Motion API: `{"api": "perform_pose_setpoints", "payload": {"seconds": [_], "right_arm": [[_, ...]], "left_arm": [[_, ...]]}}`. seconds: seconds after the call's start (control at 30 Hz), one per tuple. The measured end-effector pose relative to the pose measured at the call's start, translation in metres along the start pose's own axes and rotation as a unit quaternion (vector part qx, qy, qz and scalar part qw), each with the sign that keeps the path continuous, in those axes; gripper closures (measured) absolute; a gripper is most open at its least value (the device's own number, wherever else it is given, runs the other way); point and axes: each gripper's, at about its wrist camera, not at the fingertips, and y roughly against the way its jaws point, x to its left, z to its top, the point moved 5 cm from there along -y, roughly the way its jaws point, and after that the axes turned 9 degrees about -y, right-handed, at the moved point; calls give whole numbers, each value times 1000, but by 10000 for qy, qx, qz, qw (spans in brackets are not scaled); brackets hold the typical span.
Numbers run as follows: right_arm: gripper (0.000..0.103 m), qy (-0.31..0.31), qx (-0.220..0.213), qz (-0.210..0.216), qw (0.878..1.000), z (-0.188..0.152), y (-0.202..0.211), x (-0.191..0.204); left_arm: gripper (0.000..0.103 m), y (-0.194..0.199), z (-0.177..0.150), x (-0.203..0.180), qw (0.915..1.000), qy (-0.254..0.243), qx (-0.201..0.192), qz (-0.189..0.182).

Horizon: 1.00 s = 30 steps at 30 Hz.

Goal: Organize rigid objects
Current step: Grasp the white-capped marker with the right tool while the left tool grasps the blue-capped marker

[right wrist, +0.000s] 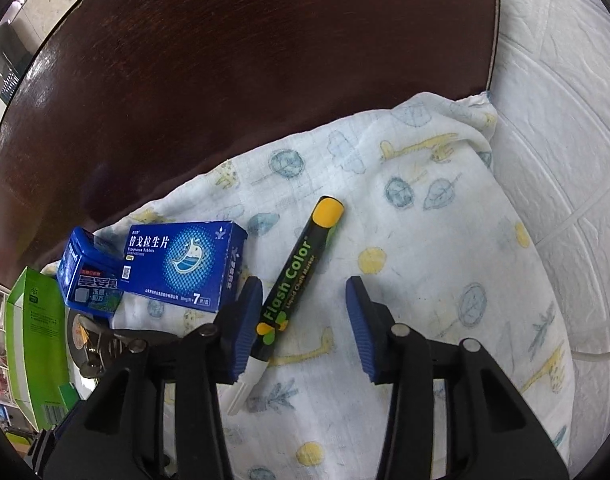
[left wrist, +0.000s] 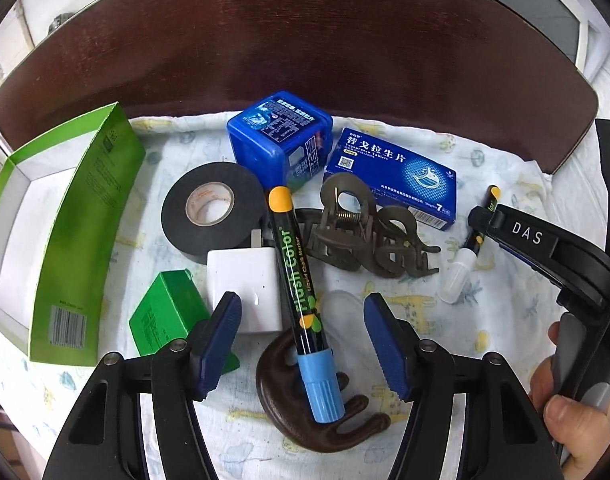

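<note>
My left gripper (left wrist: 303, 344) is open, its fingers either side of a black chalk marker with a blue cap (left wrist: 301, 300). That marker lies across a brown hair claw (left wrist: 305, 412) and a white charger (left wrist: 245, 292). My right gripper (right wrist: 305, 328) is open over a second chalk marker with a white cap (right wrist: 293, 280) lying on the patterned cloth (right wrist: 445, 240). It also shows in the left wrist view (left wrist: 465, 256), beside the right gripper's body. An open green box (left wrist: 65, 240) stands at the left.
A black tape roll (left wrist: 209, 208), a blue plastic tub (left wrist: 281, 136), a blue medicine box (left wrist: 393, 176), an olive hair claw (left wrist: 365, 240) and a small green box (left wrist: 165, 316) lie on the cloth. The dark wooden table (left wrist: 305, 48) extends behind.
</note>
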Motion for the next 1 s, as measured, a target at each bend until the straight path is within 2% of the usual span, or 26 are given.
{"api": "perform_pose_setpoints", "payload": {"seconds": [0.27,0.43,0.53,0.63,0.73,0.9,1.0], "right_arm": [[64,294,69,-50,9995,-11,4,7],[73,1006,238,-20,9946,-32,9,21],[82,1020,304,177,9942,-40,15,17],[87,899,419,432,9941,-46,20,7],[87,948,488,529,9929,-54,25,2],[87,952,533,705,9915,-68,32,-4],[87,944,534,743,9913,-74,36,-6]], "left_arm": [[38,1,2,-10,9995,-281,100,89],[38,0,5,-11,9991,-270,319,-42],[39,-1,6,-10,9987,-267,443,-10],[57,3,5,-5,9984,-138,552,49],[60,5,3,-3,9977,-80,664,-85],[69,7,-2,-5,9972,-58,742,-39],[82,3,-7,-8,9961,6,869,-125]]}}
